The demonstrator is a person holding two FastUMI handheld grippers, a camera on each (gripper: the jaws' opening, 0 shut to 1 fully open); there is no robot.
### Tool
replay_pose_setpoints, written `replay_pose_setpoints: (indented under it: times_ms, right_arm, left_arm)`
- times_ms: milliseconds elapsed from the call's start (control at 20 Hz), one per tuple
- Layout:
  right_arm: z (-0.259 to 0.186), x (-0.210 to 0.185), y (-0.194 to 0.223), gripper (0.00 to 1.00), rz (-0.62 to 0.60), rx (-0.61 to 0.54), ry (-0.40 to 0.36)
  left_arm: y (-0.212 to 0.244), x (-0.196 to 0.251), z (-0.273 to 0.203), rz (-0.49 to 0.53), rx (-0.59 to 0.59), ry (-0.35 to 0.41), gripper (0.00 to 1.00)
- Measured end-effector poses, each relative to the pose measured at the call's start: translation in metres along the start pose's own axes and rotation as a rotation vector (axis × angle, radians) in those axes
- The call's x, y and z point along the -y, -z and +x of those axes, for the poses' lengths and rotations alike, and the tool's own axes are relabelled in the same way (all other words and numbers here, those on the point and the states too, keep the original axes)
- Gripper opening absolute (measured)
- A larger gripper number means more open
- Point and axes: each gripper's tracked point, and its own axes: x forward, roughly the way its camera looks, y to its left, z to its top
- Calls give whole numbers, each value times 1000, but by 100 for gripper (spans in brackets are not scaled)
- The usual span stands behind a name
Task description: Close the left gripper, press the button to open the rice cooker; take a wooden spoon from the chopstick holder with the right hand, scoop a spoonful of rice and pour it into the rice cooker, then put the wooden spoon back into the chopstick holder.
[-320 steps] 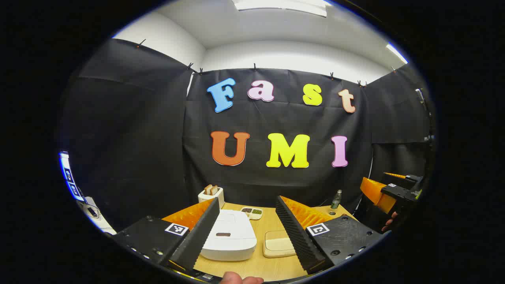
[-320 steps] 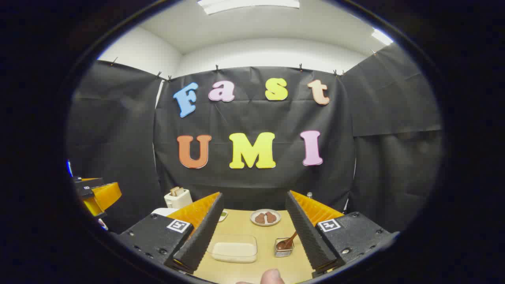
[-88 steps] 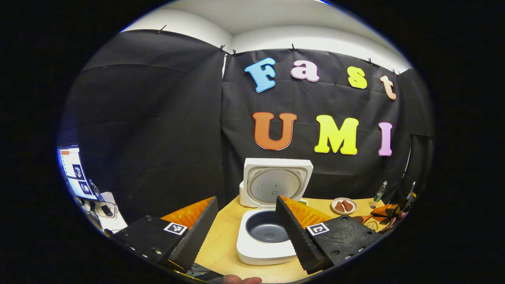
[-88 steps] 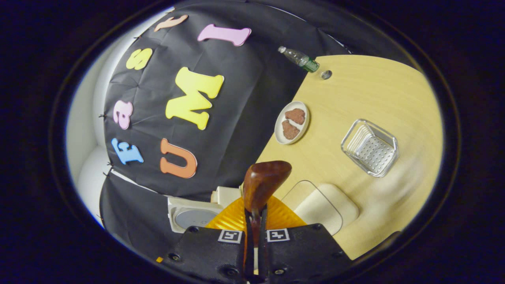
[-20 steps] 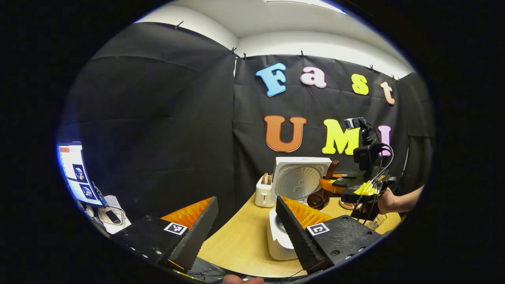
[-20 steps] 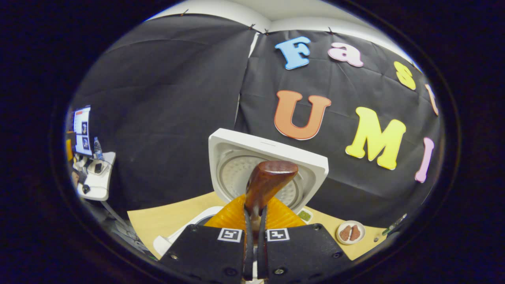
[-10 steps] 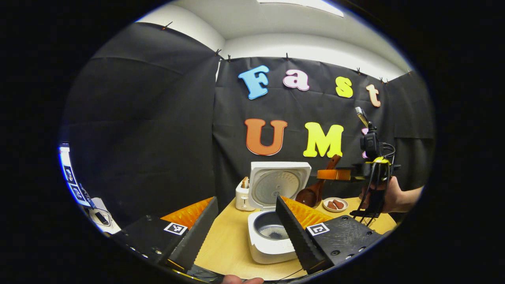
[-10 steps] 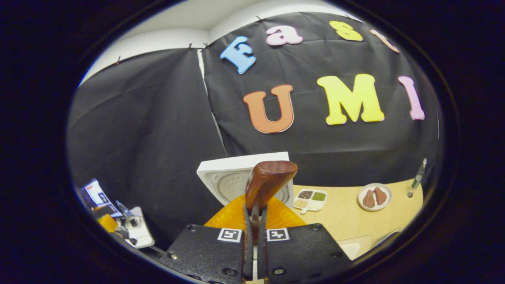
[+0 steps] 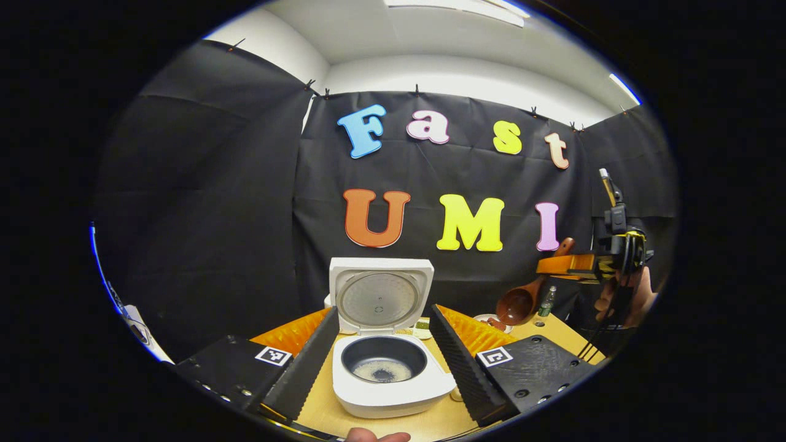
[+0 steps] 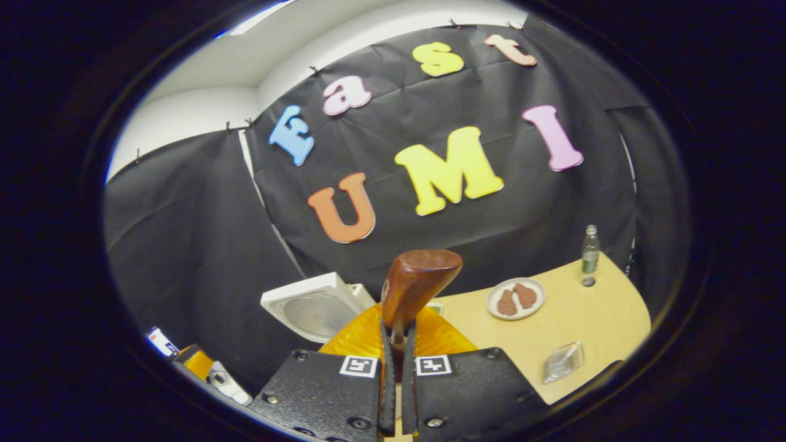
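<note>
Rice already lies in the open rice cooker (image 9: 384,374) on the worktop (image 10: 571,325); your right gripper (image 10: 396,362) has its fingers clamped on the wooden spoon (image 10: 412,288), while the left gripper (image 9: 384,368) fingers stand wide. Carry the spoon level toward the chopstick holder (image 10: 564,361), lowering it upright.

1. Rice cooker (image 9: 393,383): white body and lid, dark grey inner pot, pale rice at its bottom.
2. Wooden spoon (image 10: 416,279): glossy reddish-brown, clamped in the right gripper (image 10: 396,344).
3. Table (image 10: 571,319): light yellowish wood grain.
4. Plate (image 10: 516,299): white, two brown pieces on it, ahead-right of the spoon.
5. Bottle (image 10: 590,248): clear, green label.
6. Chopstick holder (image 10: 563,361): clear, silvery.
</note>
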Motion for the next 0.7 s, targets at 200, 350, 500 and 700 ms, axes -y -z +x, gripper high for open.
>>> replay_pose_setpoints:
  times_ms: [200, 350, 500, 700]
  right_arm:
    - [-26, 92, -12, 10, -16, 24, 147]
    - [-32, 151, -6, 9, -1, 17, 232]
    - [-29, 196, 9, 9, 33, -8, 293]
    - [-19, 241, 45, 9, 64, -65, 340]
  left_arm:
    - [2, 22, 16, -4, -15, -7, 94]
    - [-3, 35, 27, 1, -22, -18, 94]
    - [-10, 49, 38, 13, -24, -25, 94]
    - [-13, 61, 45, 22, -41, -34, 94]
